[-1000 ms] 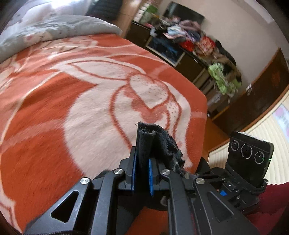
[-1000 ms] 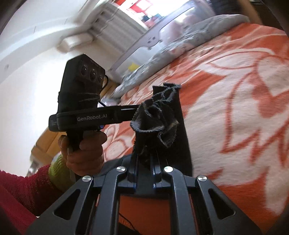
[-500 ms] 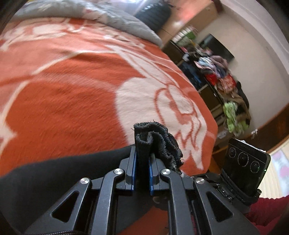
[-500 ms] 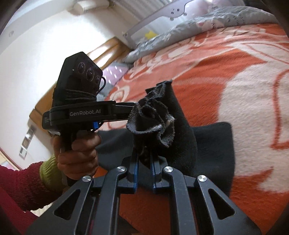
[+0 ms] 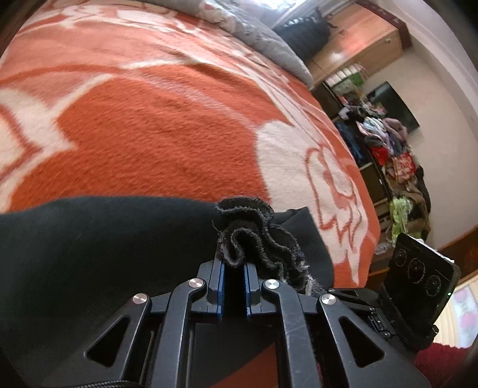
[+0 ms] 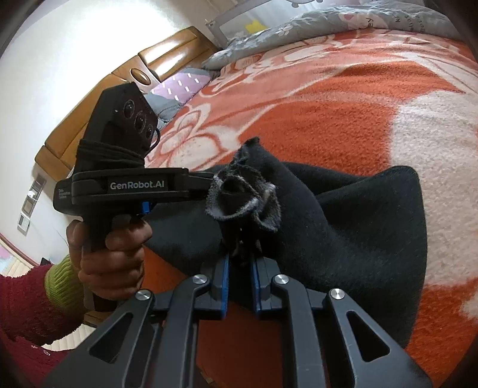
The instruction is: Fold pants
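The left gripper (image 5: 233,270) has its blue-padded fingers (image 5: 220,279) clamped on a bunched, frayed edge of the black pants (image 5: 98,253), which ruffles up just past the tips. The right gripper (image 6: 240,262) likewise pinches a crumpled wad of the same dark fabric between its blue pads (image 6: 224,279); its jaws have just been opening a little, yet the cloth sits squeezed between them and stands up in a twisted tuft above the tips. Both tools tilt downward toward the bed, close together side by side, so that in the right wrist view the left gripper's body lies across the near left with its tip meeting the tuft. A person's left hand (image 6: 110,256) wraps that tool's handle, fingers curled around the grip, with a green cuff (image 6: 61,283) and a dark red sleeve (image 6: 21,310) running off toward the near left corner. From the two pinched edges the pants spread out over the orange and white floral blanket (image 5: 167,131): a broad dark sheet fills the near left in the left wrist view, and a folded lobe lies to the right in the right wrist view. Farther off, a grey quilt (image 6: 343,27) lies along the far edge of the bed, a wooden headboard (image 6: 98,98) stands at far left, and a pile of clothes (image 5: 391,143) sits on dark furniture beside the bed.
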